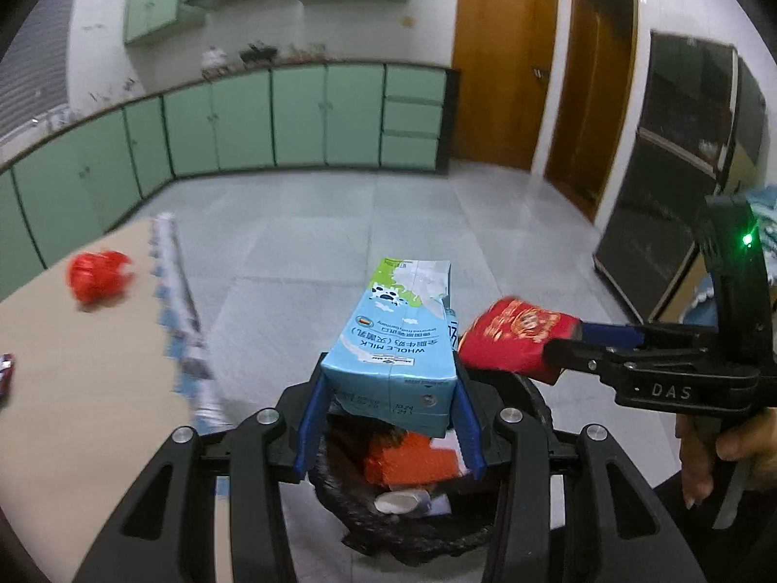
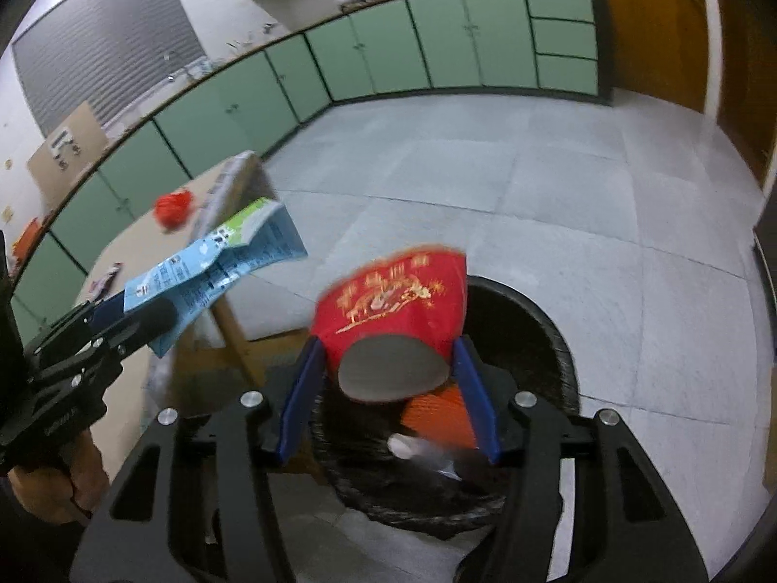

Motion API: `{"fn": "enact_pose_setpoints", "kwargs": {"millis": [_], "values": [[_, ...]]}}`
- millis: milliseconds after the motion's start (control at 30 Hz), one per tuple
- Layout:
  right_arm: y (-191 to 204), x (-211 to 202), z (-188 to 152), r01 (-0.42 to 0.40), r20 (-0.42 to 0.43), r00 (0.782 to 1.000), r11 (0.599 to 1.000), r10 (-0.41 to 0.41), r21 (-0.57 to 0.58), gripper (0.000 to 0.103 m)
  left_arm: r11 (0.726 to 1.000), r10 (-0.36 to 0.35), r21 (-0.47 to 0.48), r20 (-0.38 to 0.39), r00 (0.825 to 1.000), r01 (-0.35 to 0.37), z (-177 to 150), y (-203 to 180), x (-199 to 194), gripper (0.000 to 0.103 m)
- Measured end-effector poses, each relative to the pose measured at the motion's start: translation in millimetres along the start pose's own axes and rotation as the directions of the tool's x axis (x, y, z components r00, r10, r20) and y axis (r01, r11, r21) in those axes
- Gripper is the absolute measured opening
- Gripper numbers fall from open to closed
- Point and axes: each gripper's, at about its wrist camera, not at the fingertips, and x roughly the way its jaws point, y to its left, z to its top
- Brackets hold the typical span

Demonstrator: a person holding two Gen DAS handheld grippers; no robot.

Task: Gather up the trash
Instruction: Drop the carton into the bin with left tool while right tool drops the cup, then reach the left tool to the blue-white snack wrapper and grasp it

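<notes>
My left gripper (image 1: 391, 388) is shut on a blue milk carton (image 1: 396, 335) and holds it above a black-lined trash bin (image 1: 417, 529). The carton also shows in the right wrist view (image 2: 213, 262). My right gripper (image 2: 388, 364) is shut on a red paper cup (image 2: 393, 306) with gold print, held over the same bin (image 2: 544, 340). The cup shows in the left wrist view (image 1: 515, 340), just right of the carton. An orange wrapper (image 1: 413, 459) and a pale cup (image 1: 398, 503) lie inside the bin.
A beige table (image 1: 87, 388) stands to the left with a crumpled red wrapper (image 1: 99, 274) and a small wrapper (image 1: 5, 369) at its left edge. Green cabinets (image 1: 291, 116) line the far wall. Grey tiled floor (image 1: 340, 223) lies beyond the bin.
</notes>
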Motion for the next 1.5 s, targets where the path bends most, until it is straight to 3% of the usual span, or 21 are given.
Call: {"fn": "enact_pose_setpoints", "kwargs": {"millis": [167,300,600,1033,1133,1300,1433,1500], "values": [[-20,21,-2,0.051,-0.038,0.998,0.998,-0.05,0.026,0.051,0.998,-0.005,0.054,-0.187,0.982,0.016,-1,-22,52,0.047],[-16,11,-2,0.05,-0.005,0.999,0.998,-0.05,0.024,0.051,0.998,0.012,0.064,-0.191,0.981,0.001,-3,-26,65,0.048],[-7,-8,3,0.013,0.033,0.999,1.0,-0.014,0.022,0.052,0.999,0.039,0.02,-0.103,0.994,-0.037,-4,-12,36,0.048],[68,-42,12,-0.041,0.083,0.995,0.996,0.048,-0.083,0.054,0.988,0.139,-0.065,0.026,0.99,-0.137,2,29,-58,0.049],[97,-43,14,-0.076,0.076,0.993,0.991,0.085,-0.114,0.057,0.979,0.185,-0.094,0.049,0.982,-0.18,-4,47,-84,0.056],[165,-33,18,-0.147,0.055,0.985,0.967,0.162,-0.207,0.057,0.944,0.294,-0.175,0.072,0.953,-0.279,-29,102,-129,0.057],[231,-17,22,-0.195,0.037,0.976,0.934,0.216,-0.299,0.059,0.897,0.386,-0.248,0.037,0.922,-0.366,-62,162,-156,0.057],[262,-6,27,-0.212,0.033,0.971,0.919,0.236,-0.333,0.059,0.863,0.439,-0.291,0.022,0.898,-0.414,-78,195,-171,0.057]]}}
